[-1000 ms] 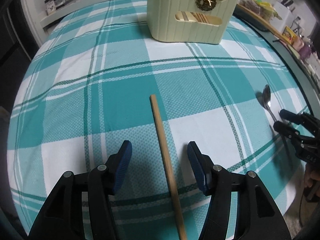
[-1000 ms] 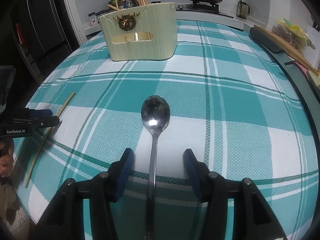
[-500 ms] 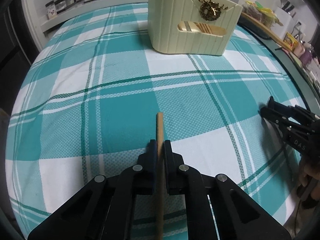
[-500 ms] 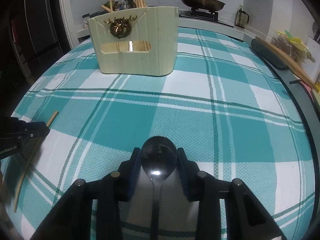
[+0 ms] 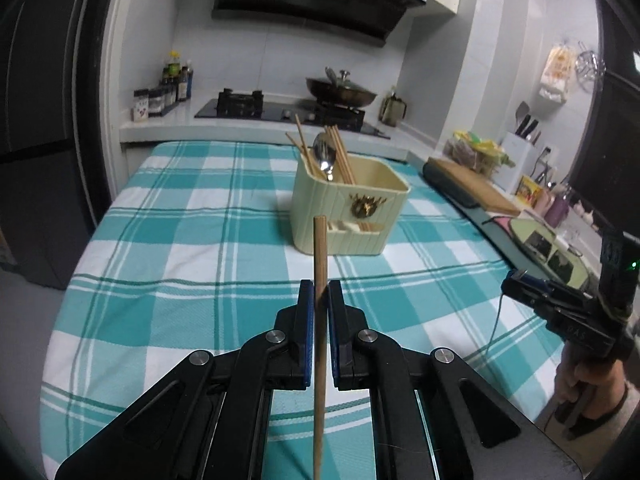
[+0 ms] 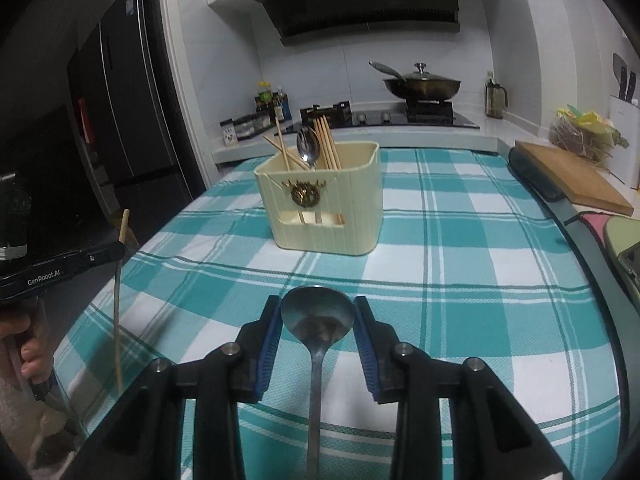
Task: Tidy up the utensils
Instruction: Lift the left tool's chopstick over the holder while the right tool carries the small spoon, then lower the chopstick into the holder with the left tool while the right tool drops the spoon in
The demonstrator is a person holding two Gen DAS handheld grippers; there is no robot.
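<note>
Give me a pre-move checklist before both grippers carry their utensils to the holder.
1. Left gripper clamped on the chopstick: ok, pads pressed on both sides.
2. Right gripper clamped on the spoon: ok, pads squeeze the bowl's edges, handle hanging back between the fingers.
3. Both utensils clear of the tablecloth: ok, both appear lifted off it.
4. Holder upright with an open top: ok.
5. Room inside the holder: ok for now, chopsticks and a spoon fill its back-left part, the rest looks free.
6. Chopstick's lower end free of snags: cannot tell, it runs out of frame.
</note>
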